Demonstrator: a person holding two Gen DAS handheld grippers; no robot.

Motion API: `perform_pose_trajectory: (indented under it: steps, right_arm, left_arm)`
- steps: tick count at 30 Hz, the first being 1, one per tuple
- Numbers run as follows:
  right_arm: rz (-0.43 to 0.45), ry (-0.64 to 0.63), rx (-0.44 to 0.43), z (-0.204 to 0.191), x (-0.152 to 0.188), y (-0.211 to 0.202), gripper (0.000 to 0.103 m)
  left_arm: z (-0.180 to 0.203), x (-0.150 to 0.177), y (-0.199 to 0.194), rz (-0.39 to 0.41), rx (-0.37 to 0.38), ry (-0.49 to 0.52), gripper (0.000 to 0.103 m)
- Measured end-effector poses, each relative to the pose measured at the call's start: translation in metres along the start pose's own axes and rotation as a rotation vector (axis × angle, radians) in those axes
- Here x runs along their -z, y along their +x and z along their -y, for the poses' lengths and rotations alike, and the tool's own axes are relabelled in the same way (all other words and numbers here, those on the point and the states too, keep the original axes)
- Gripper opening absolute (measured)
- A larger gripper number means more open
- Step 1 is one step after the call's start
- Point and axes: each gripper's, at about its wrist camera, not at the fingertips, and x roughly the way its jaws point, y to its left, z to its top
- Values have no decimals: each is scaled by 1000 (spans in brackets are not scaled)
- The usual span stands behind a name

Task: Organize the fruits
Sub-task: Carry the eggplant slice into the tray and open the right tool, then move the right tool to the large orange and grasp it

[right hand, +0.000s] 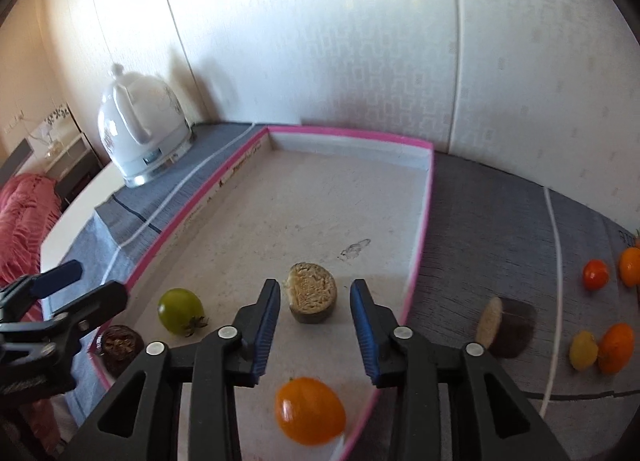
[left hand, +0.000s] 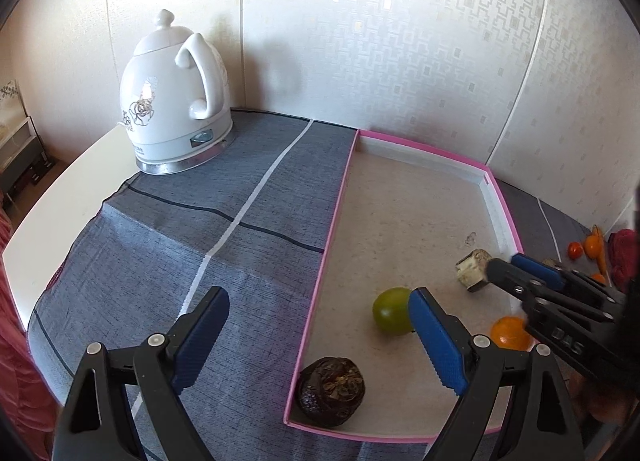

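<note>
Orange fruit [right hand: 310, 409] is being seen closest to the right wrist lens, lying inside the pink-rimmed tray [right hand: 420, 229] just below the right claw [right hand: 314, 325]. That claw is being held wide apart with nothing between its blue pads [right hand: 266, 331], and it is being kept above the tray floor. Just beyond its tips, a cut round piece [right hand: 312, 297] with a pale top and dark skin is being shown resting on the tray, clear of both pads. Toward the tray's left side, a green tomato [right hand: 180, 309] is being seen, and a dark wrinkled fruit [right hand: 120, 343] is lying in the tray's near left corner.

From the left wrist view, the left claw [left hand: 320, 335] is also being held wide, with nothing gripped; one finger is being kept over the grey cloth [left hand: 224, 229] and the other over the tray's left part, beside the green tomato.

Outside the tray, on the cloth toward the worktop's right edge, a halved dark piece [right hand: 506, 327] and several small orange, red and yellow fruits [right hand: 616, 347] are being seen. A white kettle [left hand: 176, 101] is standing at the worktop's far left corner.
</note>
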Motion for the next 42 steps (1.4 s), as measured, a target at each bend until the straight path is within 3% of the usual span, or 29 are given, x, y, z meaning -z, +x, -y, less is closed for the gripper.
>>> perform_pose_trajectory:
  steps: [10, 16, 33, 42]
  right_arm:
    - [27, -44, 56, 18, 18, -43, 37]
    - [41, -49, 104, 31, 31, -56, 38]
    - [54, 83, 174, 79, 50, -74, 38]
    - [62, 173, 244, 124, 56, -89, 38]
  left_arm:
    - [28, 3, 1, -7, 59, 36, 92]
    - [46, 6, -6, 35, 85, 73, 96]
    - [112, 23, -17, 70, 221, 210, 98]
    - [134, 30, -18, 63, 255, 250, 98]
